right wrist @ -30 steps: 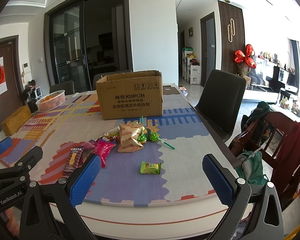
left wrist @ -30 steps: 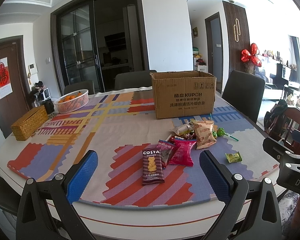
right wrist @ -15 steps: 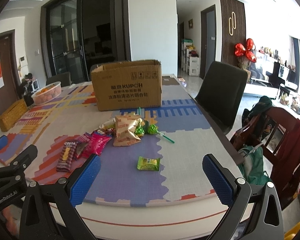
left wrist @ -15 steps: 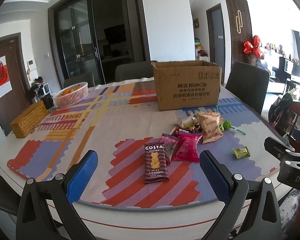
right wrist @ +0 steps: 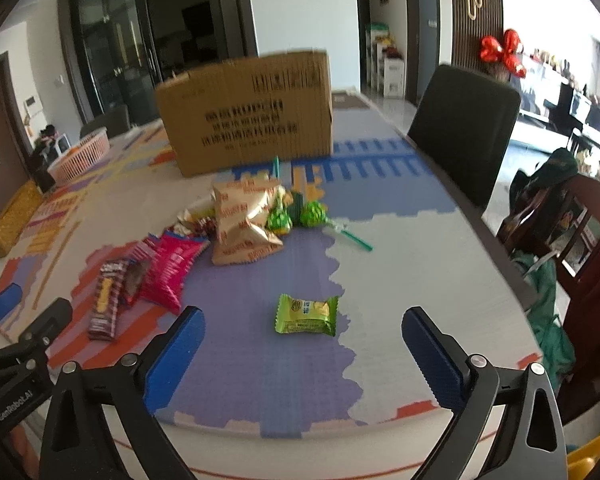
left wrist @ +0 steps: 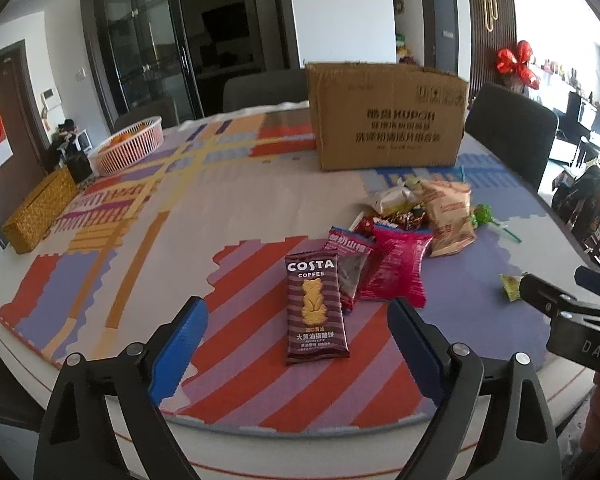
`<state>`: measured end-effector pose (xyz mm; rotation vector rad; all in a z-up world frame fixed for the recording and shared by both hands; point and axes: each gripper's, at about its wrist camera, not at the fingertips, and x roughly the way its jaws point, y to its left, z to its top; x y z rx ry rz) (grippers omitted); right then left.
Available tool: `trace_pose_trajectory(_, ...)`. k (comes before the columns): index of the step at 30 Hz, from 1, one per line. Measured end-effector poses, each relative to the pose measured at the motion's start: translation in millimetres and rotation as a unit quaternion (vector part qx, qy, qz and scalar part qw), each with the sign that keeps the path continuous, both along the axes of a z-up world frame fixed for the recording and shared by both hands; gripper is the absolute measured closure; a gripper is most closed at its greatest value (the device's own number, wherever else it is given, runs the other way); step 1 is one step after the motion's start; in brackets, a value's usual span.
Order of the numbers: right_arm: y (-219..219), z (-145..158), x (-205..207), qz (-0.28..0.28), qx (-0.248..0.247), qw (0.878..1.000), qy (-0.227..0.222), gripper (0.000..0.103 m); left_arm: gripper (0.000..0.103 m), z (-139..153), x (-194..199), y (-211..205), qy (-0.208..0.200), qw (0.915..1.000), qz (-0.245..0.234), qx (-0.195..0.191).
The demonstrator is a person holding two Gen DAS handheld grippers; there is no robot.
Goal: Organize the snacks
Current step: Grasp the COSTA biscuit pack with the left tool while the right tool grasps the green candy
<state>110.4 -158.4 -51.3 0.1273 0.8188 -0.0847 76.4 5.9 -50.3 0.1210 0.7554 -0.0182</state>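
Observation:
A brown Costa biscuit pack point(left wrist: 315, 307) lies on the patterned mat, just ahead of my open, empty left gripper point(left wrist: 298, 322). Beside it lie pink packs point(left wrist: 396, 264), a tan chip bag point(left wrist: 448, 216) and green lollipops point(left wrist: 485, 216). An open cardboard box point(left wrist: 388, 120) stands behind them. In the right wrist view a small green wrapped snack point(right wrist: 307, 315) lies just ahead of my open, empty right gripper point(right wrist: 304, 332). The chip bag point(right wrist: 244, 220), pink packs point(right wrist: 172, 268) and box point(right wrist: 248, 116) show there too.
A white basket with oranges point(left wrist: 130, 146) and a woven box point(left wrist: 40, 210) sit at the table's far left. Dark chairs point(right wrist: 462, 128) stand around the table. A wooden chair with clothes point(right wrist: 572, 248) stands to the right. The table edge point(right wrist: 340, 468) is close below.
Both grippers have moved forward and lower toward the snacks; the Costa pack and green snack now lie much closer to the open jaws.

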Motion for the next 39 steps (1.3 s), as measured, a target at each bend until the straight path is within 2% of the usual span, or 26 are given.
trace_pose_trajectory(7, -2.1, -23.3, 21.8, -0.009, 0.004, 0.999, 0.046, 0.010, 0.019, -21.4, 27.9, -1.2, 0.040, 0.9992, -0.003, -0.003)
trace_pose_trajectory(10, -2.9, -30.7, 29.1, -0.012, -0.001, 0.998, 0.060, 0.016, 0.024, -29.4, 37.2, 0.2, 0.052, 0.9986, -0.001, -0.005)
trace_pose_trajectory(16, -3.4, -42.2, 39.1, -0.014, -0.006, 0.996, 0.086, 0.024, 0.038, -42.1, 52.3, 0.1, 0.076, 0.9970, -0.004, -0.010)
trace_pose_trajectory(22, -2.8, -44.5, 42.9, -0.015, -0.017, 0.996, 0.091, 0.034, 0.052, -47.7, 61.3, 1.1, 0.086, 0.9961, -0.007, -0.019)
trace_pose_trajectory(24, -2.4, -44.4, 43.6, -0.014, -0.019, 0.996, 0.089, 0.036, 0.059, -48.2, 62.9, 0.3, 0.089, 0.9956, -0.011, -0.024)
trace_pose_trajectory(27, -2.2, -44.0, 43.6, -0.012, -0.022, 0.996, 0.087, 0.041, 0.061, -47.9, 63.4, -0.8, 0.091, 0.9954, -0.013, -0.025)
trace_pose_trajectory(33, 1.2, -42.6, 42.8, 0.001, -0.027, 0.996, 0.079, 0.059, 0.063, -47.8, 62.9, -1.4, 0.094, 0.9952, -0.011, -0.024)
trace_pose_trajectory(39, 2.3, -40.1, 41.3, 0.015, -0.018, 0.997, 0.077, 0.066, 0.063, -37.9, 56.4, -5.2, 0.085, 0.9960, -0.015, -0.022)
